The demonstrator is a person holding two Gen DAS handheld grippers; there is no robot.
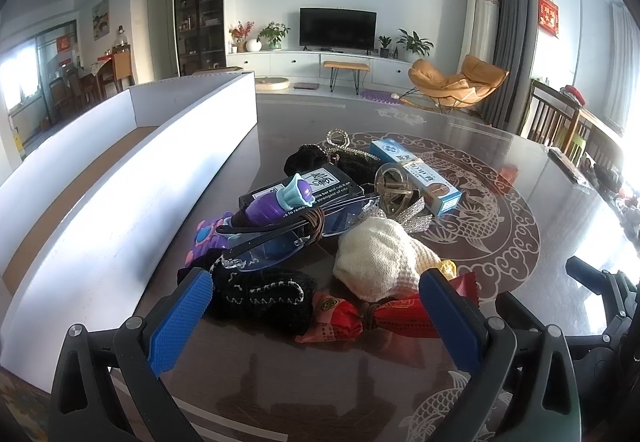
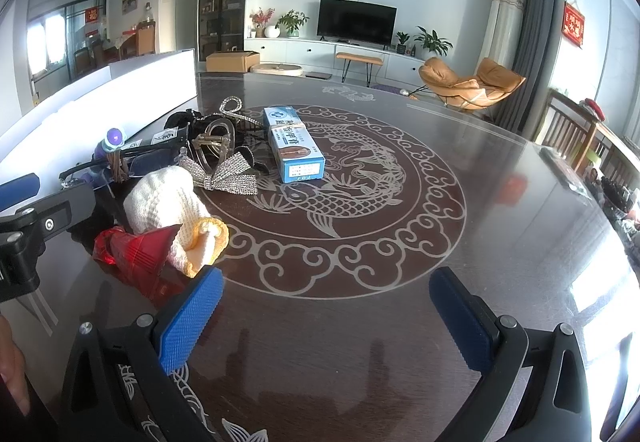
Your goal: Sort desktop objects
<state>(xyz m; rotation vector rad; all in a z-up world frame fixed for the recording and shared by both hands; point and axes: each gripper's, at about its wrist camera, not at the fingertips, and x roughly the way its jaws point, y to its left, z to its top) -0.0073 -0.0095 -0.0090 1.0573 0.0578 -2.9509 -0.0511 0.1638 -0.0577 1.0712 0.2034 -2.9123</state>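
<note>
A pile of small objects lies on the dark table. In the left wrist view my left gripper (image 1: 316, 290) is open, low over the table, its blue pads flanking a black knit piece (image 1: 260, 298) and a red snack wrapper (image 1: 360, 318). Behind them sit a cream knit piece (image 1: 376, 258), glasses (image 1: 272, 242), a purple toy (image 1: 276, 202), a black box (image 1: 304, 186), a clear hair clip (image 1: 392, 190) and a blue carton (image 1: 416, 174). My right gripper (image 2: 326, 282) is open over bare table, right of the red wrapper (image 2: 136, 246) and cream knit (image 2: 168, 202), with nothing between its fingers.
A long white open box (image 1: 120, 202) runs along the table's left side, close to the pile. The table (image 2: 500, 202) has a fish pattern, and a dark flat object (image 2: 564, 166) lies at its far right edge. A hand (image 2: 12, 370) shows at lower left.
</note>
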